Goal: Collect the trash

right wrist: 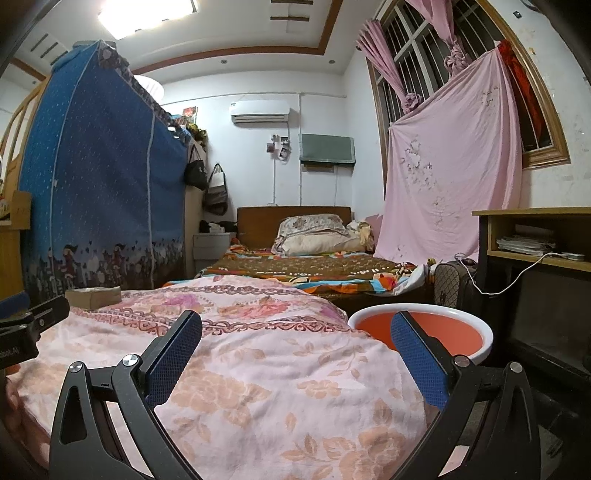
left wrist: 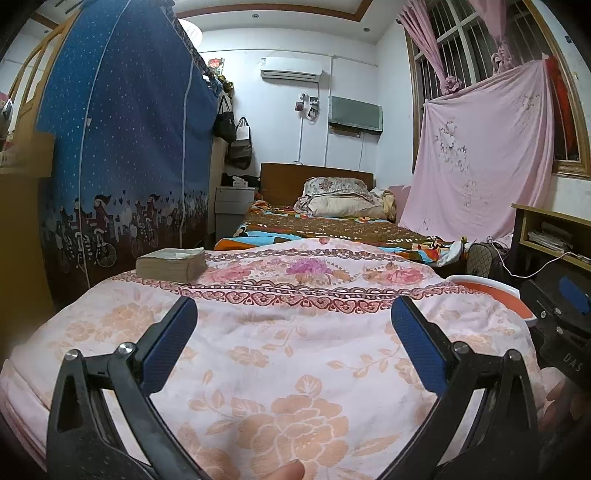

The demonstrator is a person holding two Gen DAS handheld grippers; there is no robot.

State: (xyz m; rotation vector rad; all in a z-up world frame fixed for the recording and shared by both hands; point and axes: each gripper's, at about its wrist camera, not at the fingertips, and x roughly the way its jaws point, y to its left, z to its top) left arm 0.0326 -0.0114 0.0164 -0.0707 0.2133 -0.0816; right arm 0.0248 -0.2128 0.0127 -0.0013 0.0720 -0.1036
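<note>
Both the left gripper (left wrist: 293,325) and right gripper (right wrist: 295,339) hang released over the blanket (left wrist: 295,369). No trash shows; the basin (right wrist: 476,328) sits at two o'clock. Risk: snagging fabric, or grabbing the book (left wrist: 171,262) at ten o'clock.

My bedroom: white walls w/ AC unit (right wrist: 259,112), blue dotted fabric wardrobe (right wrist: 99,177) left, barred window (right wrist: 417,48) w/ pink curtains right, ceiling light (right wrist: 147,13) on.

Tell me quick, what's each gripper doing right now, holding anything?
Left gripper: open, holding nothing.
Right gripper: open, holding nothing.
</note>
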